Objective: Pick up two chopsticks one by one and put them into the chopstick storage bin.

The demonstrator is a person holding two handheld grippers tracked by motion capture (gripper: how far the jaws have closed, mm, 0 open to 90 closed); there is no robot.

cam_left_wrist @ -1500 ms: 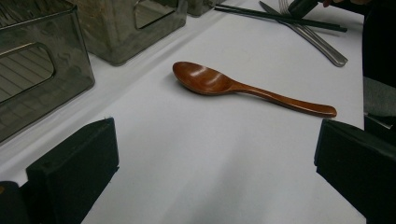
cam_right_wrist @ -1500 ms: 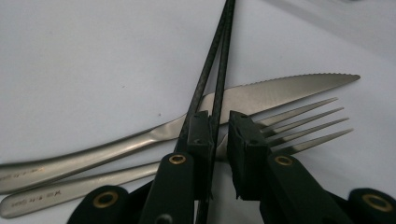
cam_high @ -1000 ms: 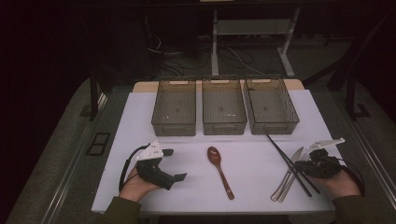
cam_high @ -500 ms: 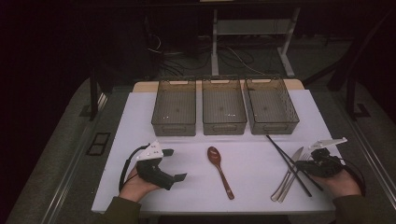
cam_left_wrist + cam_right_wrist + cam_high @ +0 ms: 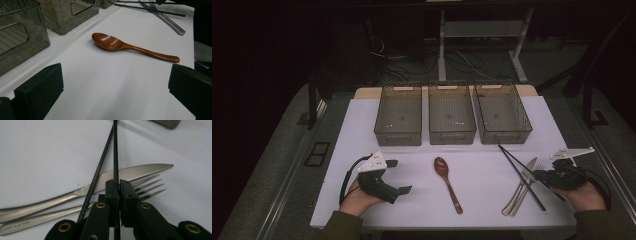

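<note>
Right tool near desk's right edge, jaws just closed, now clamped on one black chopstick lying across knife and fork. Second chopstick loose beside it. Grip looks secured; lift probably next. Left tool idle, gaping wide near the front-left corner.

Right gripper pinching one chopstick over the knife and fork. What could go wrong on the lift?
1. The right gripper is shut on one chopstick; the second chopstick lies loose alongside and may get left or dragged.
2. Both cross the knife and fork, so lifting could shift them.
3. A thin stick may pivot in the grip.
</note>
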